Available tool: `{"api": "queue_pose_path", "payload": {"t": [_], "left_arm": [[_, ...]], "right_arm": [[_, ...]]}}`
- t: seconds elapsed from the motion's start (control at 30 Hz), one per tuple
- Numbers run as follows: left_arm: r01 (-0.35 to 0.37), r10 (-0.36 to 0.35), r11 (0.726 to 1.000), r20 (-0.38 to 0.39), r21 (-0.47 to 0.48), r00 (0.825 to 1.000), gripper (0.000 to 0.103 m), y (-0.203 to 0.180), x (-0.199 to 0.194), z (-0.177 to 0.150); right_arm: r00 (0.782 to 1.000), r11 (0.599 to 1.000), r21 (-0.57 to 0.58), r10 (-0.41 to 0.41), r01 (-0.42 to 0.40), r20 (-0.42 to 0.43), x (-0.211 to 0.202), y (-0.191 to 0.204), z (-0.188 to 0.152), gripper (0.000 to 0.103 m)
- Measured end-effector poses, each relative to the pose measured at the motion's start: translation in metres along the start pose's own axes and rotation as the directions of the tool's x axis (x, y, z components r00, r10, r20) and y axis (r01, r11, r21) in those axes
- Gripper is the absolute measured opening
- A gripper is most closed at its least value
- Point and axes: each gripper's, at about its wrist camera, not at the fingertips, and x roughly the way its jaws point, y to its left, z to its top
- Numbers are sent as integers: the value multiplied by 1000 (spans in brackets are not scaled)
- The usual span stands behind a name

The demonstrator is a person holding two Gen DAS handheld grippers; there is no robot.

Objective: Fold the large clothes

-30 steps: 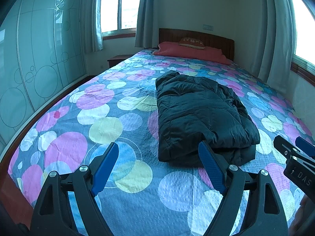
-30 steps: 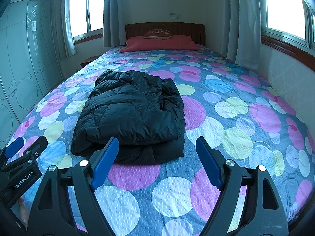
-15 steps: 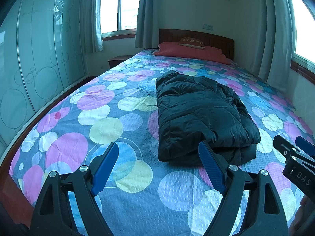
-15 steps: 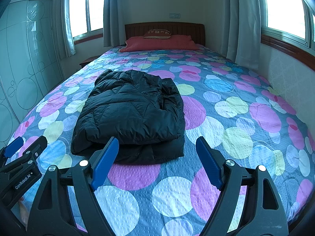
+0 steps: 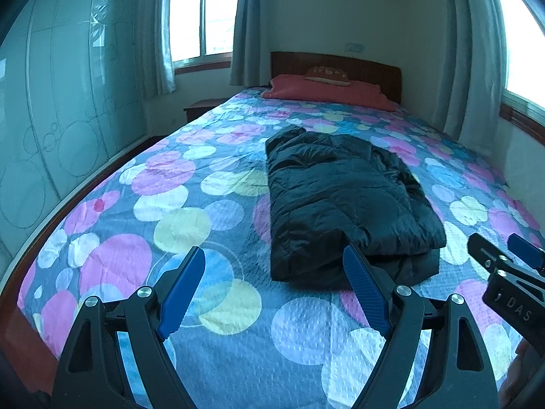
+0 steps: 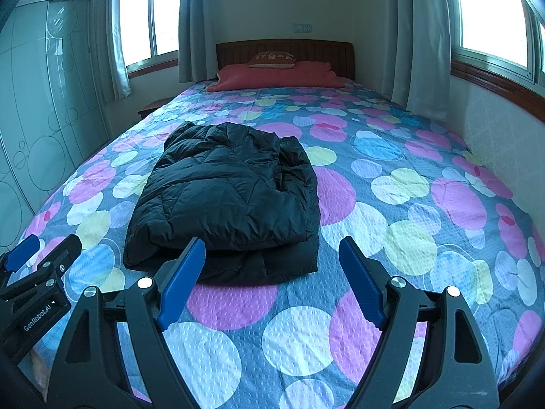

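A black puffer jacket (image 5: 344, 201) lies folded in a rectangular bundle on the bed's circle-patterned cover (image 5: 190, 225); it also shows in the right wrist view (image 6: 228, 197). My left gripper (image 5: 274, 286) is open and empty, held above the cover short of the jacket's near left corner. My right gripper (image 6: 272, 281) is open and empty, short of the jacket's near right edge. Each gripper shows at the edge of the other's view: the right one (image 5: 507, 272) and the left one (image 6: 37, 266).
A red pillow (image 6: 276, 75) and a wooden headboard (image 6: 286, 51) stand at the bed's far end. A glass wardrobe (image 5: 61, 102) lines the left wall. A nightstand (image 5: 201, 109) sits at the far left. Curtained windows (image 6: 487, 10) and a wall run along the right.
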Motion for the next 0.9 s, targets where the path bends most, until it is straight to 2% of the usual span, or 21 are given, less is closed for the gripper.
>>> {"api": "queue_pose_path", "payload": {"t": [0.23, 0.5, 0.57, 0.63, 0.7, 0.77, 0.9], "left_arm": [[16, -16, 1000, -3, -12, 1000, 82, 1, 1, 0], [68, -68, 998, 13, -7, 998, 82, -2, -2, 3], [73, -72, 997, 26, -23, 997, 88, 0, -3, 3], [72, -71, 997, 35, -41, 997, 88, 2, -3, 3], [63, -62, 997, 20, -51, 998, 88, 2, -1, 3], [87, -87, 995, -3, -38, 996, 88, 2, 4, 4], [58, -58, 998, 17, -6, 998, 88, 1, 9, 5]], "right_arm": [[1000, 1000, -1, 1, -1, 0, 0, 1, 0, 80], [1000, 1000, 1, 0, 0, -1, 0, 0, -1, 80], [1000, 1000, 2, 2, -2, -3, 1, 0, -1, 80], [1000, 1000, 2, 1, -1, -5, 2, 1, -1, 80], [1000, 1000, 2, 2, -2, -9, 3, 3, -1, 80], [1000, 1000, 3, 2, -2, -13, 6, 5, -2, 80], [1000, 1000, 10, 7, -6, -19, 12, 2, -5, 80]]}}
